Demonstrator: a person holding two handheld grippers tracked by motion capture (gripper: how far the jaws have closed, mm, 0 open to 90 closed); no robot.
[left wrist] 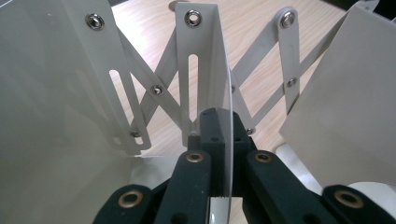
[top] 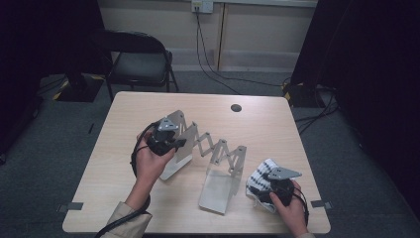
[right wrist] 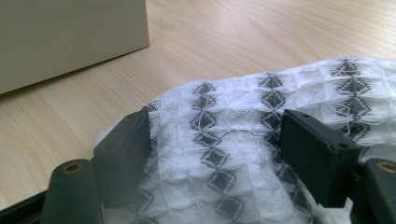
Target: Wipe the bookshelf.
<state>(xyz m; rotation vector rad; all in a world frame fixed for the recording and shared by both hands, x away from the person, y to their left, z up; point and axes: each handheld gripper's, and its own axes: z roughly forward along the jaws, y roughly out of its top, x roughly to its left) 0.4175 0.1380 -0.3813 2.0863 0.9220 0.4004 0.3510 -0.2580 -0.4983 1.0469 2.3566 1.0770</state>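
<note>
Plainly, the left gripper [left wrist: 219, 135] is clamped shut on a thin upright plate of the expandable metal file rack [top: 218, 148] at table centre; stiff and slick, it is best held low on a plate edge. At five o'clock, the right gripper [right wrist: 217, 140] spreads wide around a soft, light waffle-weave cloth [right wrist: 243, 154], seemingly holding it
</note>
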